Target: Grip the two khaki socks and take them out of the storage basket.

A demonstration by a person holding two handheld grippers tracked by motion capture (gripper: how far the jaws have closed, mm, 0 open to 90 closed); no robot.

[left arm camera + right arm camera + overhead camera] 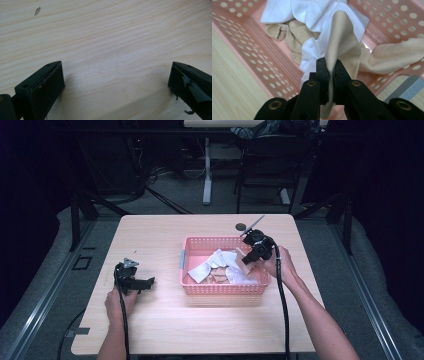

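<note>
The tan sock, in the middle of the right gripper view, is pinched tight in my right gripper, but it could slip out because I only hold a thin fold.

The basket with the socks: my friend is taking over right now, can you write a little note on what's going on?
Right gripper: fingers shut on a beige sock, holding it up over the pink basket.
Left gripper: fingers open, nothing between them, over bare table left of the basket.
In the basket: white socks and more beige ones, jumbled together.
Done: one beige sock gripped.
Left, probably: carry it out of the basket and set it down, then deal with the others.
</note>
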